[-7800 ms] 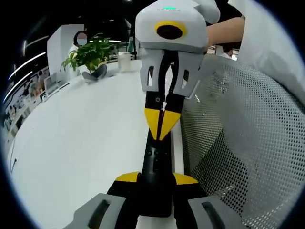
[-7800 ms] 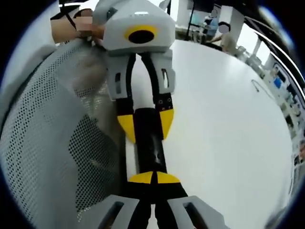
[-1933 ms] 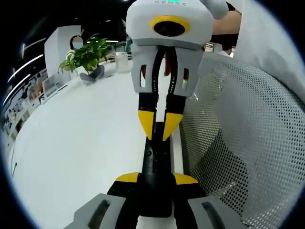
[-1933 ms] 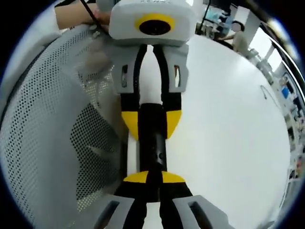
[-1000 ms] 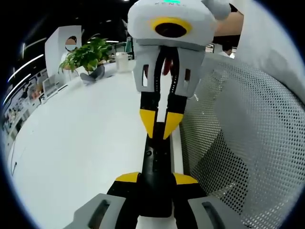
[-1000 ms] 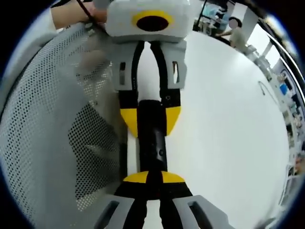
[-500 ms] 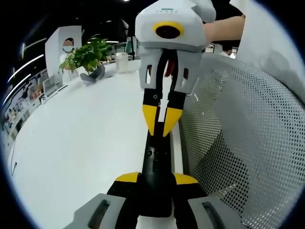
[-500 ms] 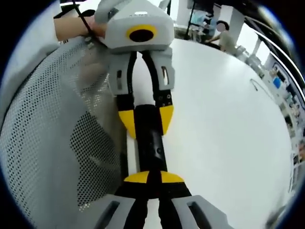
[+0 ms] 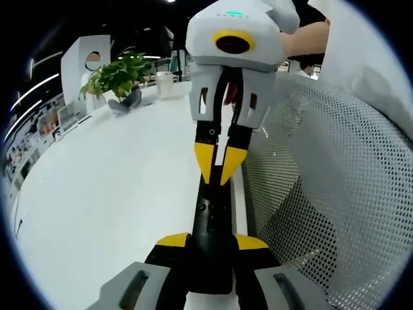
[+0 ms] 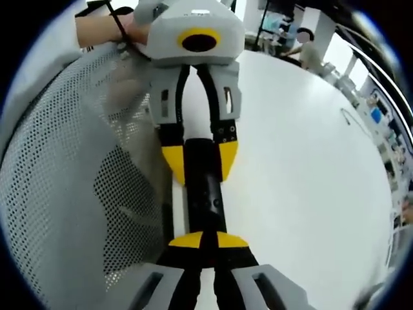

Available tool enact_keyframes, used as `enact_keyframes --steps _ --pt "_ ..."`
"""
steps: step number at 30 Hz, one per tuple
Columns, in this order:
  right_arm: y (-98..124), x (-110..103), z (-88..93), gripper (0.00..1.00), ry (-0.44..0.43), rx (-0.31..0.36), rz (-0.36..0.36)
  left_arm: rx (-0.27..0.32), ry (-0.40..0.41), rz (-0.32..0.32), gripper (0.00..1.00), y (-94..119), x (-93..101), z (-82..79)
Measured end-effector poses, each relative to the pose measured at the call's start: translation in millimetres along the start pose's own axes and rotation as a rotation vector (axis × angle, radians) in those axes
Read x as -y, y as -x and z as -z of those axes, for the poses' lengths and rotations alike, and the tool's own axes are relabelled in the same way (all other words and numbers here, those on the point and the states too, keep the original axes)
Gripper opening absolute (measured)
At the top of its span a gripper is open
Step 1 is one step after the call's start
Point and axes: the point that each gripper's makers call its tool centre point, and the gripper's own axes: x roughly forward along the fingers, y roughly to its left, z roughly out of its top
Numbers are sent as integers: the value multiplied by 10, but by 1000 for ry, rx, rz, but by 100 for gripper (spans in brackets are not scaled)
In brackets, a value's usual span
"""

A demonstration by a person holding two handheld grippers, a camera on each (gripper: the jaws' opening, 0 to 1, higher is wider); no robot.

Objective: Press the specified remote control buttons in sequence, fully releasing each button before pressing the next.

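A slim black remote (image 9: 211, 226) lies lengthwise over the white table's (image 9: 116, 194) edge, clamped at its near end by my left gripper (image 9: 211, 242). In the left gripper view my right gripper (image 9: 219, 174) comes down from above, its yellow tips drawn together in a point on the remote's far part. In the right gripper view the remote (image 10: 205, 194) runs between my right gripper (image 10: 208, 240), tips shut and resting on it, and my left gripper (image 10: 199, 161), whose yellow jaws grip its sides.
A white mesh chair back (image 9: 322, 194) (image 10: 64, 194) stands close beside the remote. A potted plant (image 9: 119, 74) and a white cup (image 9: 168, 84) sit at the table's far end. A hand (image 10: 103, 29) holds the left gripper. Bare tabletop (image 10: 303, 161) spreads out on the open side.
Two seconds ago the right gripper's tips stood slightly apart above the remote; they have closed and come down onto it. The left gripper's hold is unchanged.
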Motion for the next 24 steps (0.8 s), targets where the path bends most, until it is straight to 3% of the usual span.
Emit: enact_keyframes --steps 9,14,24 --pt "18 3 12 2 -33 22 -5 0 -2 2 25 -6 -2 -1" --pt "23 -7 11 2 -8 60 10 1 -3 1 25 -5 -1 -1" --pt "28 -18 17 1 40 48 26 -1 -5 3 25 -8 1 -3"
